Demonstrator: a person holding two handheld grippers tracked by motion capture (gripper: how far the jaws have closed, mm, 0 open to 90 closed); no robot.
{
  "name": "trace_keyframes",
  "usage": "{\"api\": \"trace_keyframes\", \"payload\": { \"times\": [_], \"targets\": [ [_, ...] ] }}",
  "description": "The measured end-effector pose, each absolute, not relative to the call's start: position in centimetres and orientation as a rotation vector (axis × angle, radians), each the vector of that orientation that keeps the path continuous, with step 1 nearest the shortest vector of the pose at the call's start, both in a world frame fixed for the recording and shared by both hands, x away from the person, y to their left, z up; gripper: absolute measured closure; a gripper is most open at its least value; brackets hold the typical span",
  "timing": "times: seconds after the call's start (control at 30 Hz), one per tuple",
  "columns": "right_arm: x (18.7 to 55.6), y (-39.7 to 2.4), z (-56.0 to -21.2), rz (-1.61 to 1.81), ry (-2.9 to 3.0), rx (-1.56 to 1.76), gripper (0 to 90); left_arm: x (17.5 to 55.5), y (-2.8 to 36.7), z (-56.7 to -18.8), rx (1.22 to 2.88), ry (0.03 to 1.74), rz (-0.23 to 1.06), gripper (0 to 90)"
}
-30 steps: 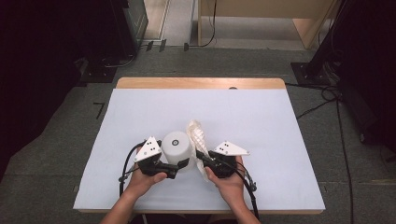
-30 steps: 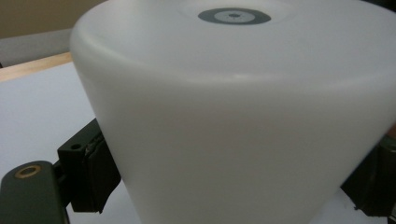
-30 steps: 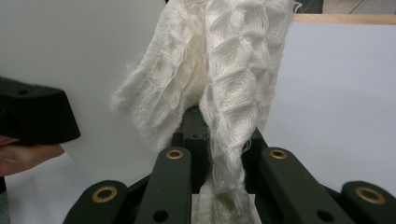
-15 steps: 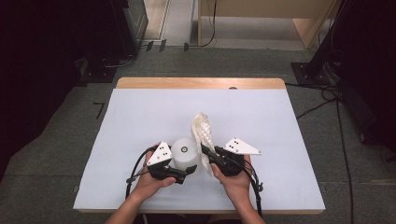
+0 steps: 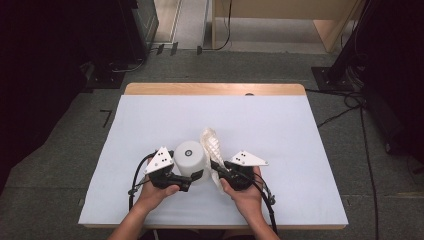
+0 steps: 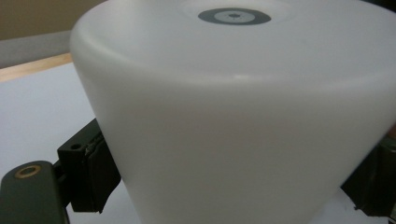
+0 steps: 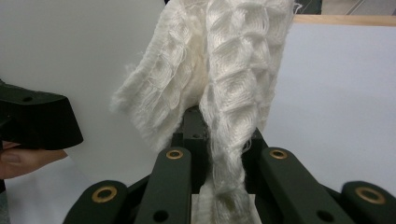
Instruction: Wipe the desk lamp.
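Near edge of the table [image 5: 310, 150]: my left gripper [image 5: 192, 176] clamps the white cup [image 5: 190, 156] by its sides — holding it upside down and steady, I judge, for wiping. Right gripper [image 5: 216, 167] is pinched tight on a bunched white cloth [image 5: 211, 145], which stands up just beside the cup — close enough to rub its wall next. Beyond, bare tabletop.

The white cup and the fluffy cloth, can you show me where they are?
white cup [image 5: 189, 155], high view, on its round flat top.
fluffy cloth [image 7: 236, 60], right gripper view, on the woven strip above the jaws.
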State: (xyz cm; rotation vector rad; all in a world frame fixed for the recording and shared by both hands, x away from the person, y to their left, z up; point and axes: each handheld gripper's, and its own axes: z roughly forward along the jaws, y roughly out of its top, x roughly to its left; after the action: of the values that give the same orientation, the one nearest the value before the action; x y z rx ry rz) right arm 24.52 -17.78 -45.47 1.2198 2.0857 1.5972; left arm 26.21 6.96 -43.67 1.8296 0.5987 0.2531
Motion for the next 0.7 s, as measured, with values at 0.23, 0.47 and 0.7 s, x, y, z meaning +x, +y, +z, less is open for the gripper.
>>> {"api": "trace_keyframes", "payload": {
  "times": [0.23, 0.47, 0.7],
  "targets": [
    [24.3, -18.4, -44.6, 1.629, 2.041, 1.208, 79.8, 26.0, 5.7, -44.6, 1.892, 0.572, 0.239, 8.8],
    [24.0, -19.2, -43.3, 1.691, 1.991, 1.179, 79.8, 25.8, 4.9, -45.2, 1.931, 0.555, 0.218, 8.8],
    [24.3, -19.0, -44.2, 1.657, 2.02, 1.2, 79.8, 25.7, 5.5, -44.3, 1.894, 0.545, 0.233, 8.8]
  ]
}}
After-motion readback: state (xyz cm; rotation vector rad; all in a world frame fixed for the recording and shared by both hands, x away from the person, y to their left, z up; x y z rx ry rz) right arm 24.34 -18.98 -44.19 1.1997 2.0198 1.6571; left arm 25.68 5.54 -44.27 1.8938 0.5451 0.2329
